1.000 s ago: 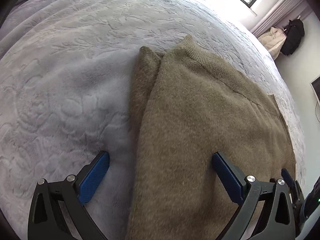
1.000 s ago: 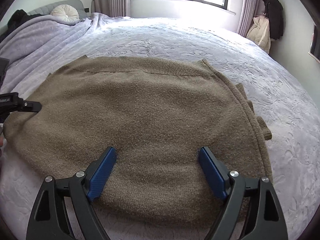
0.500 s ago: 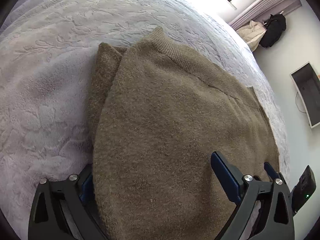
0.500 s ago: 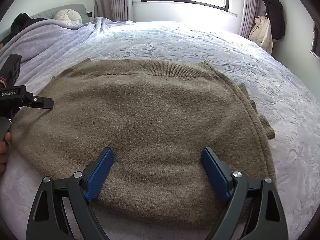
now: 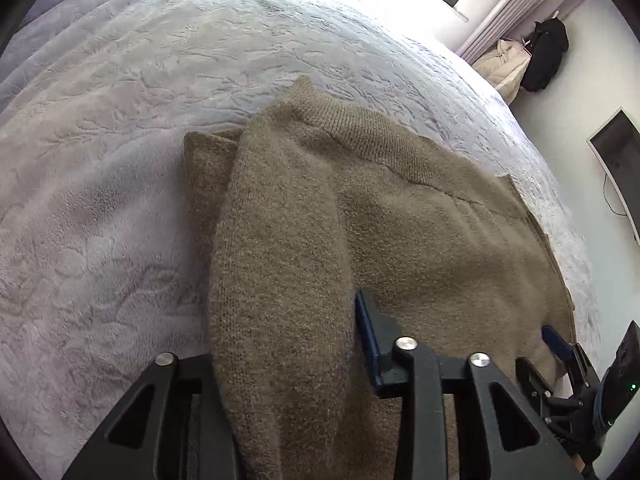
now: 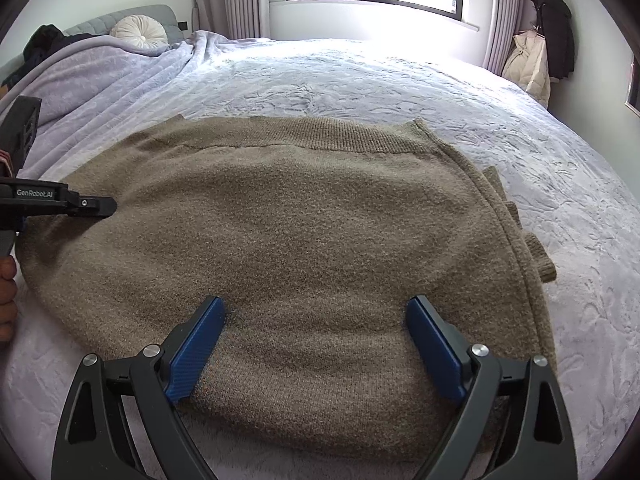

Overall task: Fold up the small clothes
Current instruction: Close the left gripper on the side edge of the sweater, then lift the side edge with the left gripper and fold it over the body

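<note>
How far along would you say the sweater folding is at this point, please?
Done: the brown sweater lies flat on the bed, sleeves tucked under at its side. In hand: the left gripper has closed on its edge. Left: the right gripper hangs open above the sweater, and the fold across is not yet made.

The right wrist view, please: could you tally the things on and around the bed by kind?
Brown knitted sweater: 1
Lavender bedspread: 1
Round white cushion: 1
Hanging coats, black coat and cream coat: 2
Grippers, left gripper and right gripper: 2
Total: 7
</note>
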`<state>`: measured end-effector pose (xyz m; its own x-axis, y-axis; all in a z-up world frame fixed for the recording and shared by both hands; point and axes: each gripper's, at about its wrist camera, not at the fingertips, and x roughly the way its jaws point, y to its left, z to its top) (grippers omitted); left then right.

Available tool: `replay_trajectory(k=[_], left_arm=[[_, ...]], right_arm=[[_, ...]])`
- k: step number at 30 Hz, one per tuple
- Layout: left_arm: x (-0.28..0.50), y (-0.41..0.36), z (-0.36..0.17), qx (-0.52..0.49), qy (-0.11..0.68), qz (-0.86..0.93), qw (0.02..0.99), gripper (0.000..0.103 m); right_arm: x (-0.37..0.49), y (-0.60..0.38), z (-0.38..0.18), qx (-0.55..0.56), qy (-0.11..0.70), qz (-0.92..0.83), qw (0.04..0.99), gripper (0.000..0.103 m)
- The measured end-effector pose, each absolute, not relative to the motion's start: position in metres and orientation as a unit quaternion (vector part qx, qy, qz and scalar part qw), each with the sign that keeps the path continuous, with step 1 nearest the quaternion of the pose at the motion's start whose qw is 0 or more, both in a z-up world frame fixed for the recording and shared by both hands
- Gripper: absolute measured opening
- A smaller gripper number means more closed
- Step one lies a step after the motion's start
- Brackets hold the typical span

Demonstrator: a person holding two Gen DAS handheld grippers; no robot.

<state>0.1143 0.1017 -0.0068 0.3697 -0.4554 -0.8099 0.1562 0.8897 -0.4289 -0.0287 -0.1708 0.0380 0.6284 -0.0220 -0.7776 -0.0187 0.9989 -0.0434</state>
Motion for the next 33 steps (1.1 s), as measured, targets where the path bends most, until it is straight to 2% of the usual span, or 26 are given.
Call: replay_trajectory(k=[3, 5, 7, 10, 14, 16, 21, 23, 25, 29, 33], left_arm=[[0.118, 0.113, -0.014, -0.184, 0.536, -0.197, 0.800, 0.044], [0.120, 0.115, -0.013, -0.204, 0.542, -0.205, 0.789, 0.028], [0.120, 0.112, -0.007, -0.198, 0.546, -0.198, 0.789, 0.025], [0.117, 0.105, 0.010, -0.174, 0.541, -0.190, 0.800, 0.025], [0.117, 0.102, 0.029, -0.168, 0.524, -0.198, 0.811, 0.024], [0.117, 0.098, 0.035, -0.158, 0.521, -0.196, 0.816, 0.024], [0.116, 0.091, 0.044, -0.150, 0.522, -0.189, 0.819, 0.024], [0.115, 0.090, 0.048, -0.149, 0.521, -0.188, 0.819, 0.024], [0.113, 0.084, 0.052, -0.140, 0.520, -0.184, 0.822, 0.024], [0.110, 0.077, 0.055, -0.113, 0.521, -0.176, 0.828, 0.024], [0.113, 0.080, 0.053, -0.132, 0.528, -0.174, 0.821, 0.024]], right_arm=[[-0.029, -0.170, 0.037, -0.025, 0.429, -0.002, 0.903, 0.094], [-0.029, -0.169, 0.037, -0.026, 0.429, -0.002, 0.903, 0.094], [-0.029, -0.169, 0.037, -0.026, 0.431, -0.002, 0.902, 0.094], [-0.025, -0.172, 0.048, -0.022, 0.457, 0.008, 0.889, 0.092], [-0.026, -0.170, 0.094, -0.043, 0.404, 0.016, 0.913, 0.092], [-0.007, -0.165, 0.104, -0.053, 0.408, 0.018, 0.911, 0.092], [0.062, -0.142, 0.056, -0.074, 0.501, 0.016, 0.862, 0.092], [0.080, -0.131, 0.030, -0.095, 0.520, 0.007, 0.849, 0.097], [0.091, -0.130, 0.027, -0.087, 0.512, -0.011, 0.855, 0.102], [0.123, -0.136, 0.034, -0.053, 0.540, -0.019, 0.840, 0.102], [0.147, -0.130, 0.030, -0.077, 0.548, -0.027, 0.833, 0.102]])
